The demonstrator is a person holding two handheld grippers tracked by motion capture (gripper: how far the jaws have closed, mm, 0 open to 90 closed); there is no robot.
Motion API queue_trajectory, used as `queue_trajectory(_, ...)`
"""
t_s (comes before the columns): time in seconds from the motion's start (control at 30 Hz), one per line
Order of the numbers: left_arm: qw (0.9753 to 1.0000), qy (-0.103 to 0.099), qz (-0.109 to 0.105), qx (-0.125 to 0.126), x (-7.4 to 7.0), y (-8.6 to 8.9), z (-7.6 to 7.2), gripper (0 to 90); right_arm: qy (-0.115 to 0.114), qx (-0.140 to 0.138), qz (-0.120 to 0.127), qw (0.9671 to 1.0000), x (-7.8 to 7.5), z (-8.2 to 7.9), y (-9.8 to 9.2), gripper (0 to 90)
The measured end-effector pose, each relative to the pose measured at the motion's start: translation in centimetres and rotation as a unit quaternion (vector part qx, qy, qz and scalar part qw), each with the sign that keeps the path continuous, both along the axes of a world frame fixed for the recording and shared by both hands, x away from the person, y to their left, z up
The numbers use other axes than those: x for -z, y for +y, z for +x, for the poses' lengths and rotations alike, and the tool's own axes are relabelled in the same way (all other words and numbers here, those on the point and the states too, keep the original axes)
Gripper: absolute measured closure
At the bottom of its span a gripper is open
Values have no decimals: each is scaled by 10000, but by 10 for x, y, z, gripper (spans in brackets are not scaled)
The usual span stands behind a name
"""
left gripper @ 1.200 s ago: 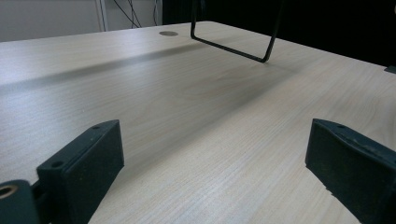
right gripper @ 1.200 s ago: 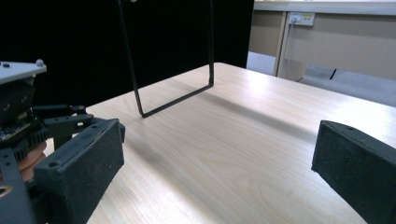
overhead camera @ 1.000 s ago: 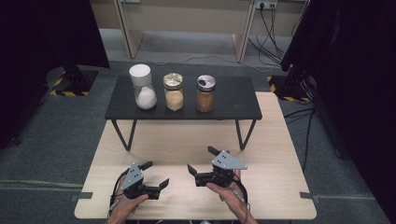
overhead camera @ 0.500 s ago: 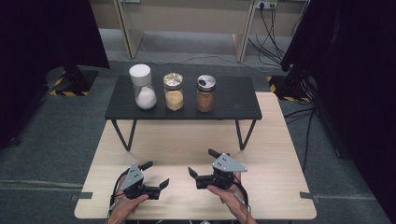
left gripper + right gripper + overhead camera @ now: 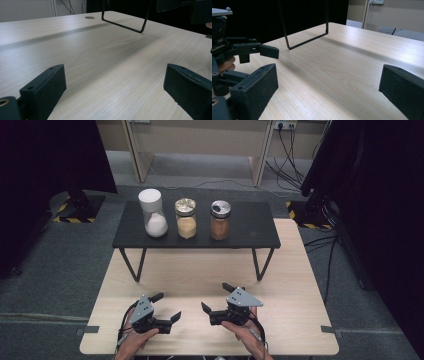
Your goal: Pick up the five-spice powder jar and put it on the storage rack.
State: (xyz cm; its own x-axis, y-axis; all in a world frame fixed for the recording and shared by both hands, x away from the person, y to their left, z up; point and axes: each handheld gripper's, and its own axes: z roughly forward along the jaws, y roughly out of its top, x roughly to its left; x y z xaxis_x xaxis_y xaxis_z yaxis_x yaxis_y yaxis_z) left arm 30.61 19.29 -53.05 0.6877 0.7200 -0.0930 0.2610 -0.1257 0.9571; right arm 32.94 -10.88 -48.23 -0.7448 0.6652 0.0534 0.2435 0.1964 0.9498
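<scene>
Left gripper (image 5: pixel 166 306) and right gripper (image 5: pixel 216 298) unmoved since before, jaws spread, holding nothing

Both black grippers rest low over the pale wooden table, jaws spread wide and empty. The left gripper (image 5: pixel 168 307) and right gripper (image 5: pixel 215 298) face each other, near but apart.

Lots of bare wooden table (image 5: pixel 200 270) across the middle of the high view, wide open for either gripper. The blocker is the black shelf (image 5: pixel 250 232) in the upper half, its thin wire legs (image 5: pixel 131 265) at both ends, three jars (image 5: pixel 186 218) crowding its top left.
</scene>
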Motion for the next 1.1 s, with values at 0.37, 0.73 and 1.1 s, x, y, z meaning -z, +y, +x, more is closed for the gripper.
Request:
queue_trajectory(0.37, 10000, 3, -1, 0, 0, 0, 0, 36, 50, -35, -33, 10000, 5, -2, 1, 23)
queue_trajectory(0.73, 10000, 4, -1, 3, 0, 0, 0, 36, 131, -28, -62, 9999, 11, -4, -1, 23)
queue_trajectory(1.1, 10000, 6, -2, 3, 0, 0, 0, 36, 187, 8, -60, 9998, 14, -6, -5, 23)
